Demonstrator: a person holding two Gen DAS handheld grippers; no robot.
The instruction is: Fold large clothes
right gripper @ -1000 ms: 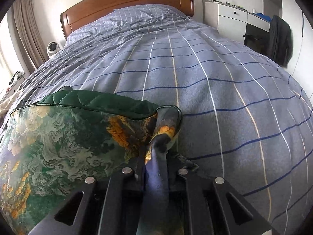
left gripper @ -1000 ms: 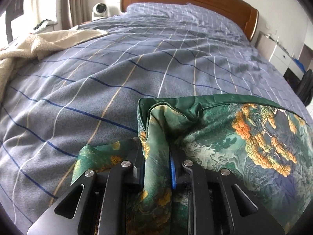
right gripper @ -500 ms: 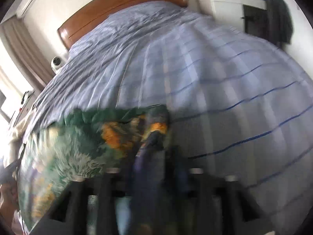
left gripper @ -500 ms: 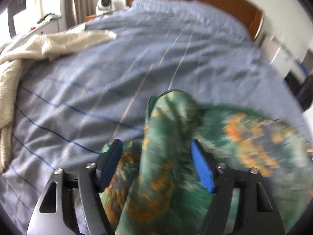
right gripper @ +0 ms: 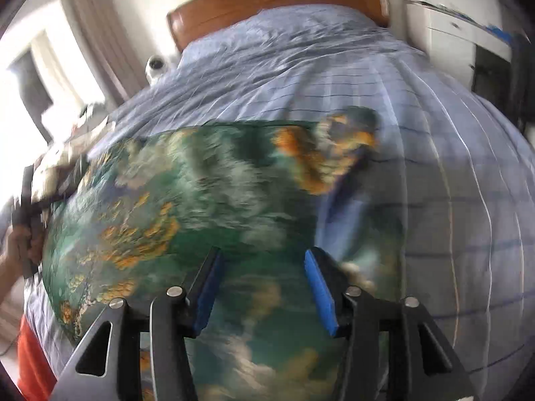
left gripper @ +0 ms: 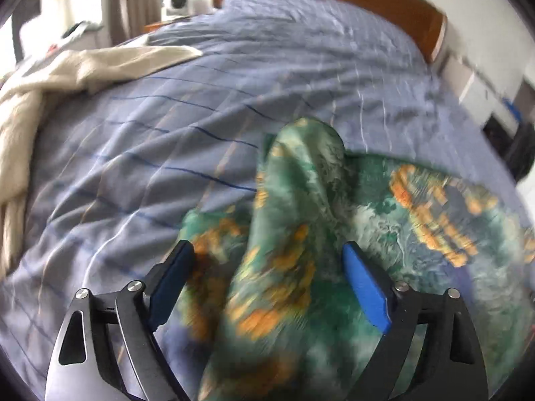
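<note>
A green garment with orange and white print (left gripper: 394, 220) lies on the blue checked bedcover (left gripper: 200, 100). In the left wrist view a raised fold of it stands between the jaws of my left gripper (left gripper: 267, 250), which is open and not clamping it. In the right wrist view the garment (right gripper: 187, 200) is spread flat over the bedcover (right gripper: 451, 167), and my right gripper (right gripper: 262, 257) is open above its near edge. Both views are blurred by motion.
A cream blanket (left gripper: 50, 77) lies on the bed's left side. A wooden headboard (right gripper: 274, 0) is at the far end. A white cabinet (right gripper: 444, 36) stands right of the bed. A small white camera-like device (left gripper: 177, 1) sits by the headboard. The person's hand (right gripper: 20, 250) shows at the left edge.
Both grippers were shut on folds of the green garment a second ago. Both have opened and let go, and the garment has dropped flatter on the bed.
</note>
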